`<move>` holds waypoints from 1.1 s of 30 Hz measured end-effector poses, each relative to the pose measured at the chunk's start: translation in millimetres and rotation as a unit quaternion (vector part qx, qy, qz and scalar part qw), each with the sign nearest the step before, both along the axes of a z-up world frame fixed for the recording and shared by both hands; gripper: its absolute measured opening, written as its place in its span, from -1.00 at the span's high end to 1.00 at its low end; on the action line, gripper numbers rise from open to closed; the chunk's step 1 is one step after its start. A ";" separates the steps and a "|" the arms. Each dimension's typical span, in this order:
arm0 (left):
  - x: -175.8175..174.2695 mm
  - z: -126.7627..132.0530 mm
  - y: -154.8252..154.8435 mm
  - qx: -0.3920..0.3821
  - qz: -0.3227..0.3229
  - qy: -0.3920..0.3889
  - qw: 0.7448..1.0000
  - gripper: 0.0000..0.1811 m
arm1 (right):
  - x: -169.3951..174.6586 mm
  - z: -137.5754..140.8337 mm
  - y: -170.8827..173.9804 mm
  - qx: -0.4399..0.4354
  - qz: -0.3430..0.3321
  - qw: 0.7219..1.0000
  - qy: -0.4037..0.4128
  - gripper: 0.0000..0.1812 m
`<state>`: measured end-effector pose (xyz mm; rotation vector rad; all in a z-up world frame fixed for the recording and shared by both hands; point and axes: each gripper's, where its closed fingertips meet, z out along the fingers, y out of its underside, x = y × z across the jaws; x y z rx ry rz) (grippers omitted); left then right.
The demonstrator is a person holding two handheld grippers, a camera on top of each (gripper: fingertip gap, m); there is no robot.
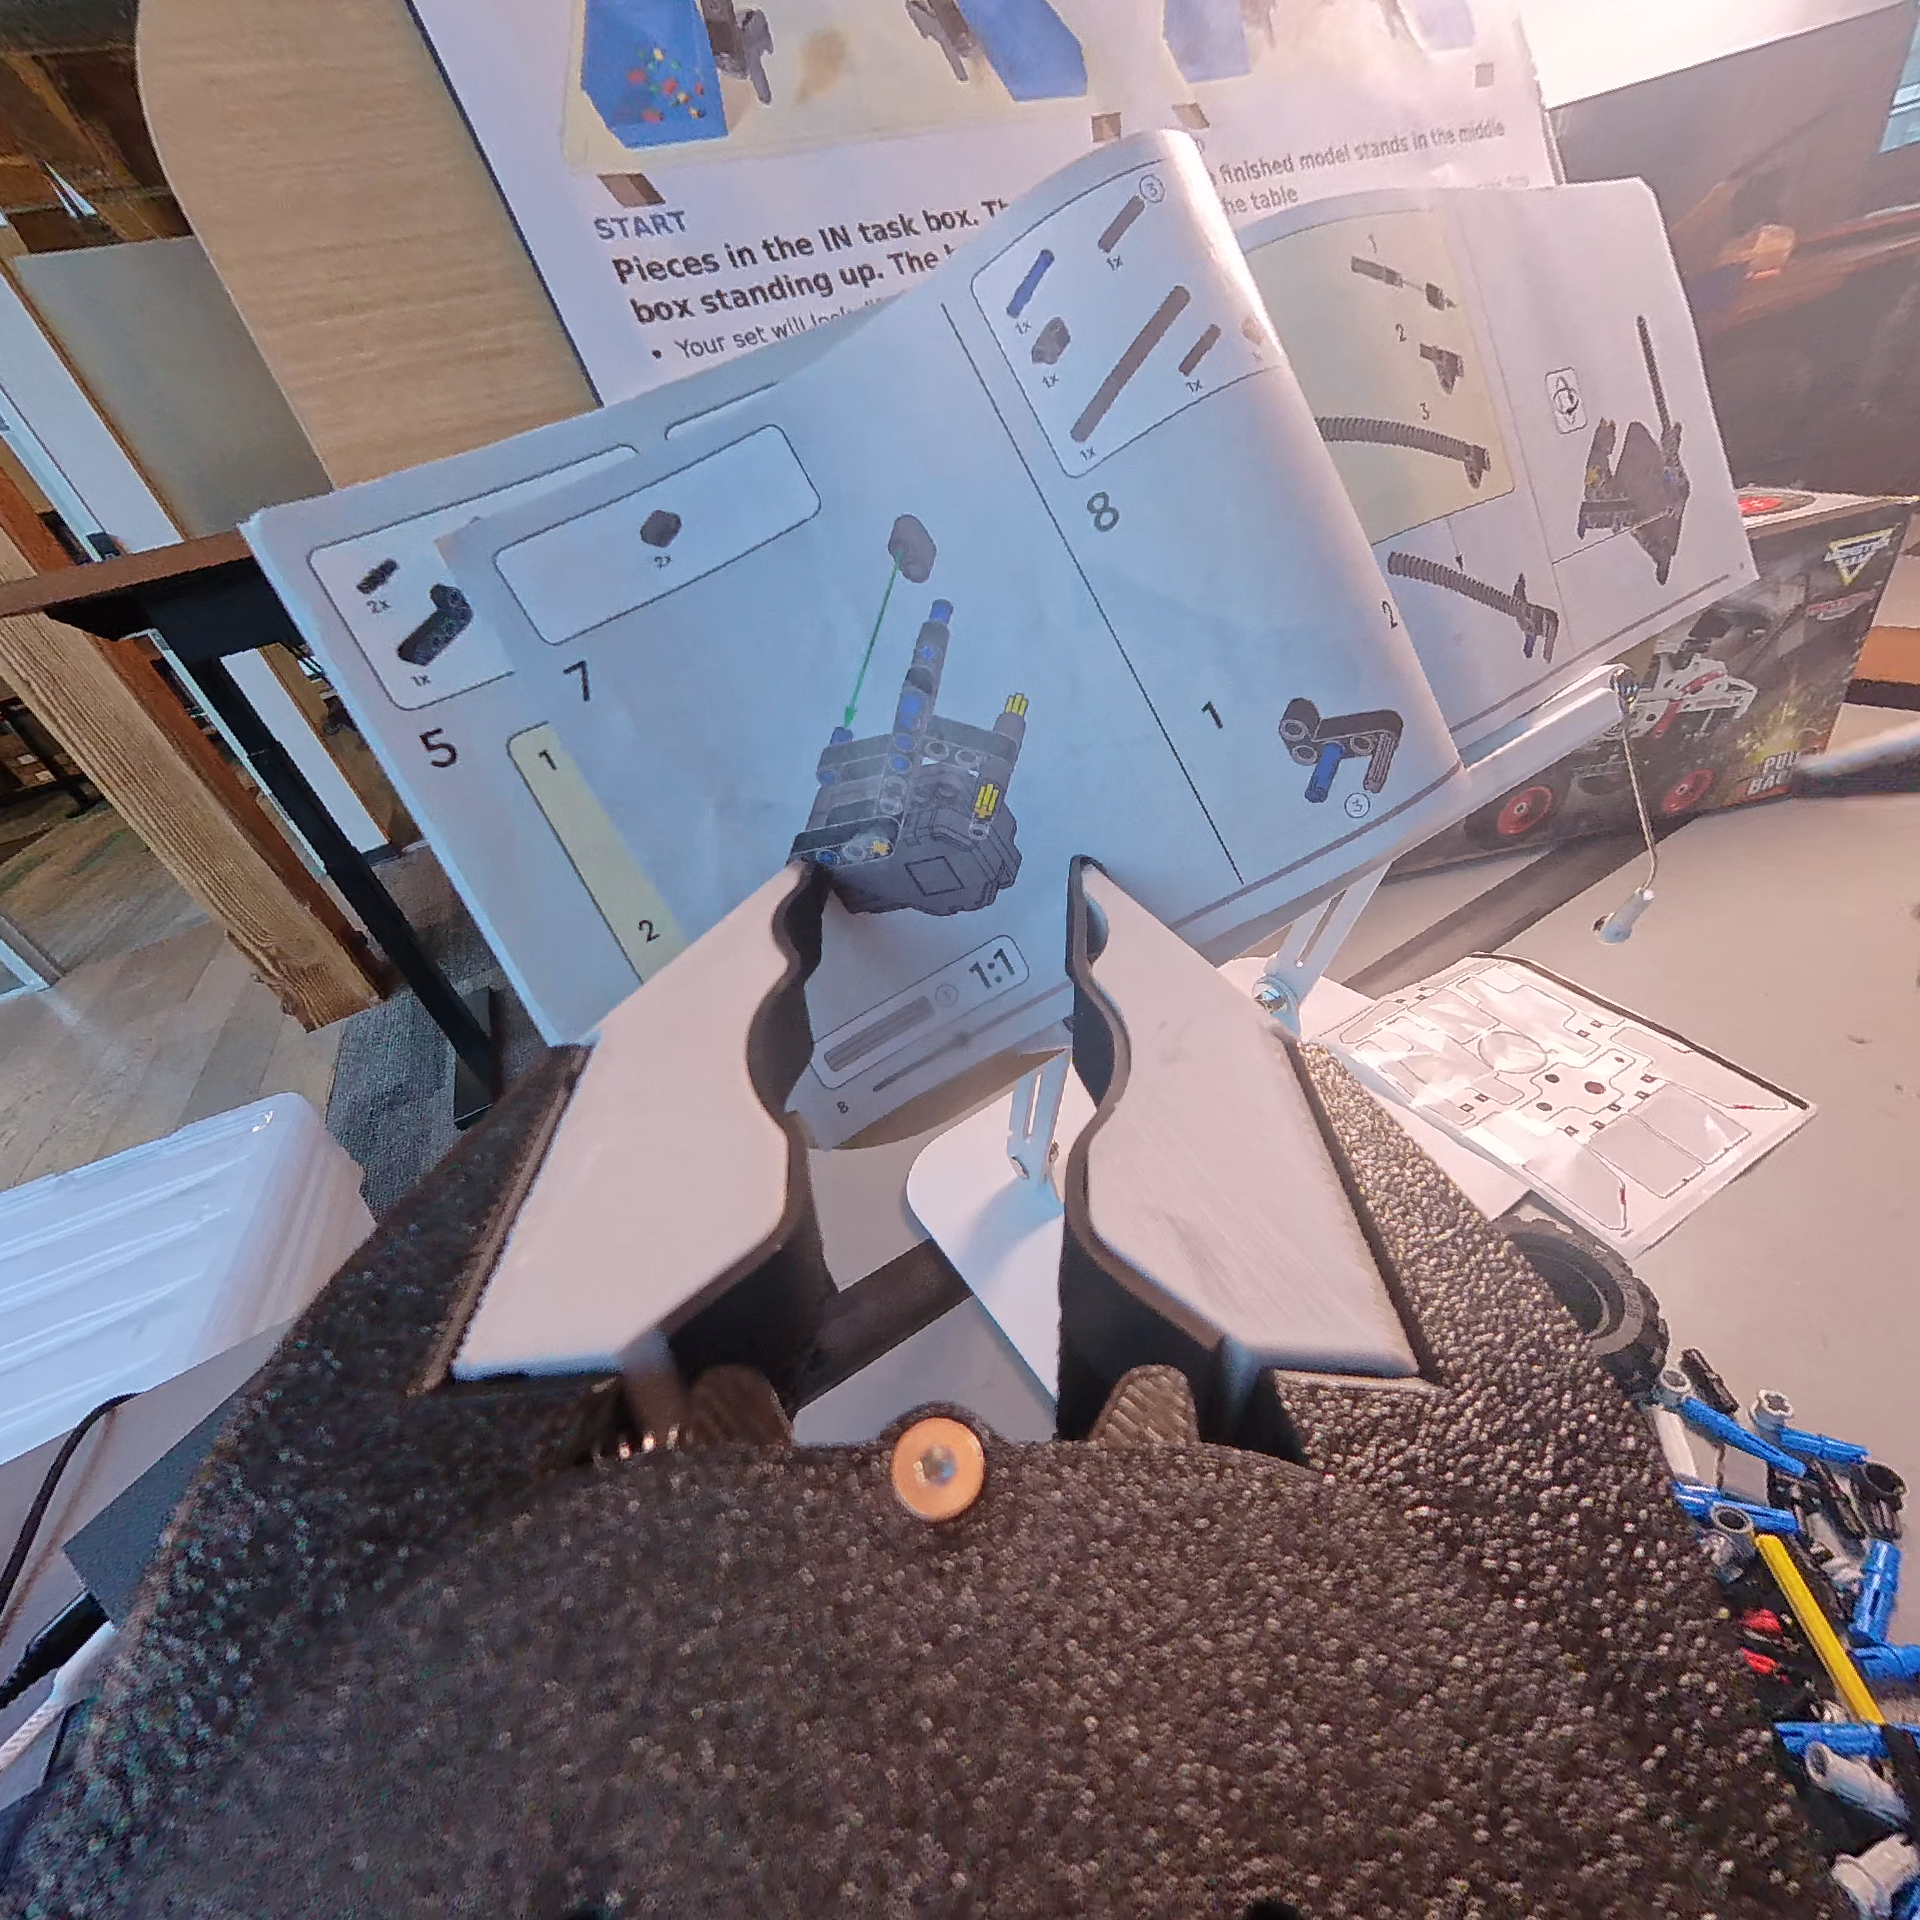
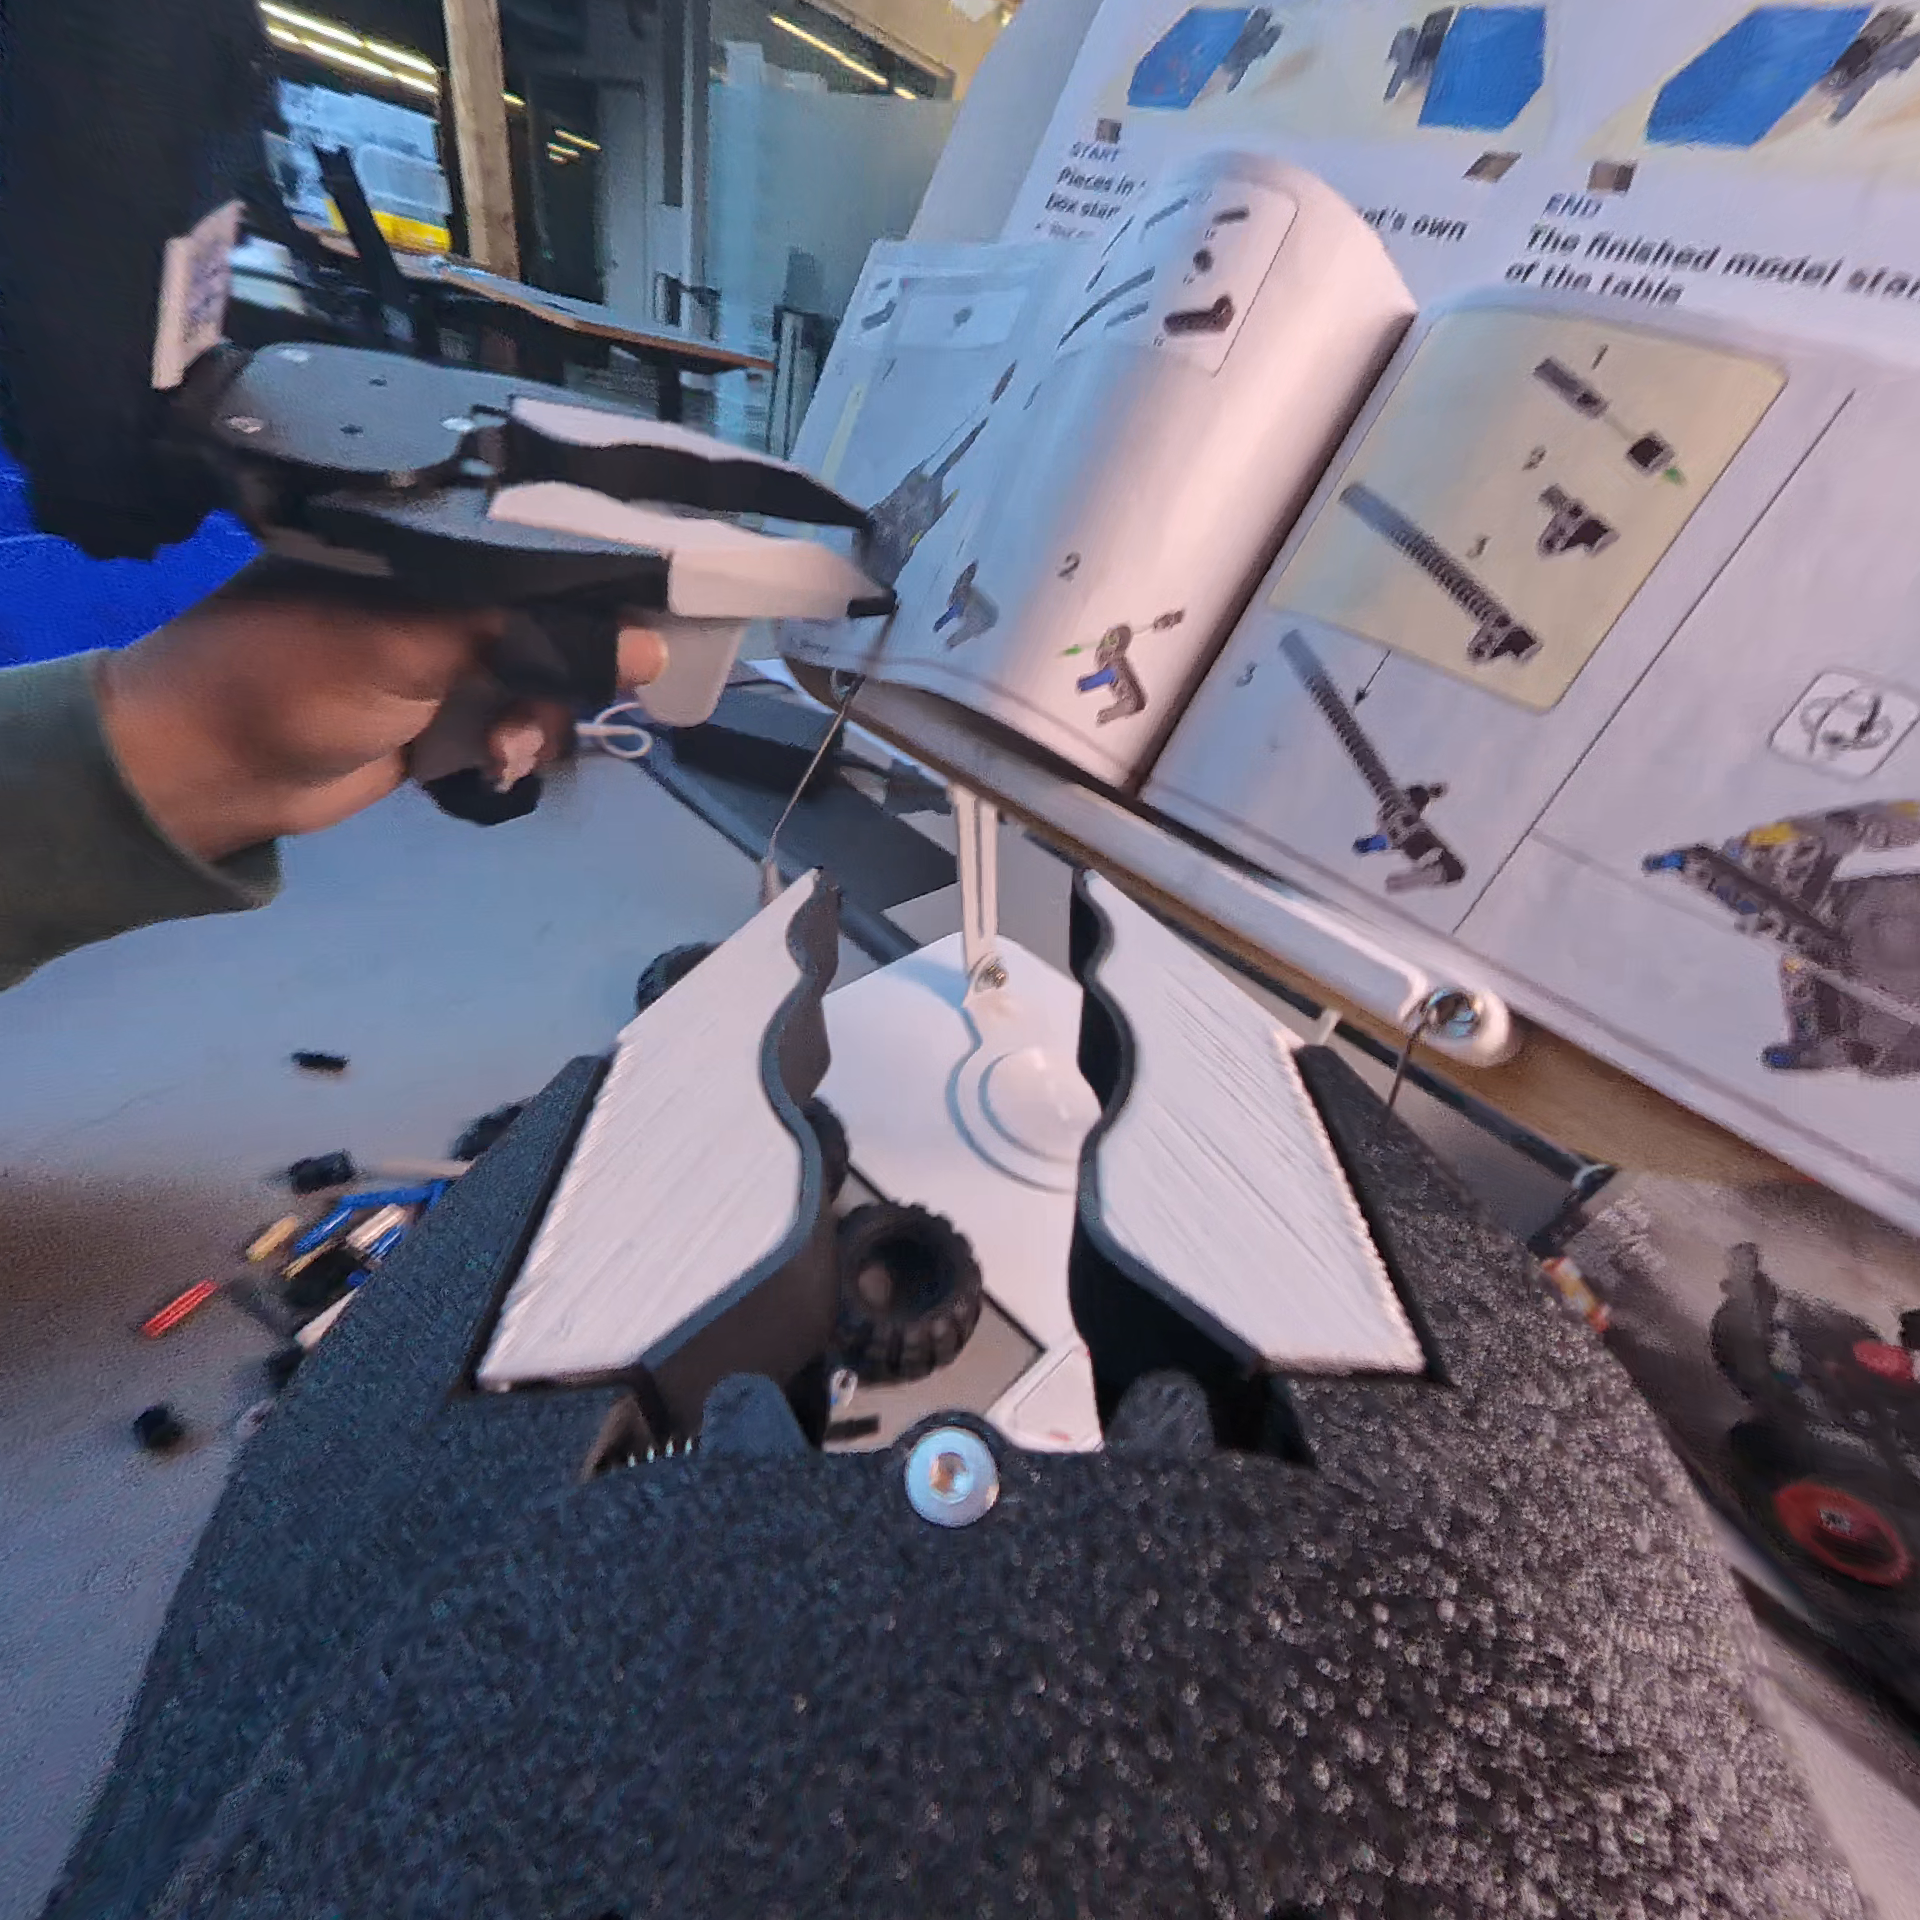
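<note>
An open instruction booklet (image 1: 935, 644) rests on a white stand (image 1: 987, 1226), and one middle page curls up away from the others. My left gripper (image 1: 945, 883) is open and empty, with its fingertips right at the lower part of the left page. In the right wrist view a hand holds that left gripper (image 2: 873, 561), whose tips touch the booklet (image 2: 1143, 499). My right gripper (image 2: 951, 894) is open and empty. It sits low in front of the stand's base (image 2: 914, 1070), under the booklet's lower edge. A black tyre (image 2: 904, 1299) lies between its fingers on the table.
Loose small building pieces, blue, black, red and yellow, lie on the grey table (image 2: 312, 1226) and also show in the left wrist view (image 1: 1787, 1538). A sticker sheet (image 1: 1558, 1101), a tyre (image 1: 1600, 1299) and the toy's box (image 1: 1766, 665) are to the right. A poster (image 1: 935, 156) stands behind the booklet, and a white container (image 1: 156, 1247) is on the left.
</note>
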<state>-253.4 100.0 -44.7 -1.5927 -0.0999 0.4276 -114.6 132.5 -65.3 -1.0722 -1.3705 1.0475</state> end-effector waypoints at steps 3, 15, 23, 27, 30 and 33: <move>1.2 -0.8 0.4 0.000 -0.003 0.000 1.000 0.48 | -36.2 24.3 9.8 0.040 -0.046 0.998 0.027 0.39; 5.3 16.4 -8.6 0.041 -0.009 -0.005 0.999 0.51 | -61.5 43.2 51.7 0.082 -0.092 0.991 0.047 0.87; 38.4 20.6 13.0 0.054 -0.093 -0.060 0.992 0.41 | -53.7 47.6 65.7 0.032 -0.069 0.995 0.058 0.87; 27.7 25.4 19.6 0.051 -0.049 -0.062 0.995 0.36 | -54.8 43.8 57.3 -0.002 -0.020 0.998 0.057 0.97; 13.4 27.0 10.5 0.069 -0.018 -0.071 0.995 0.30 | -58.6 36.8 46.4 -0.008 0.020 0.999 0.035 1.00; 13.6 25.6 7.4 0.073 -0.048 -0.104 0.991 0.29 | -61.6 37.0 31.7 -0.024 0.069 0.997 0.020 1.00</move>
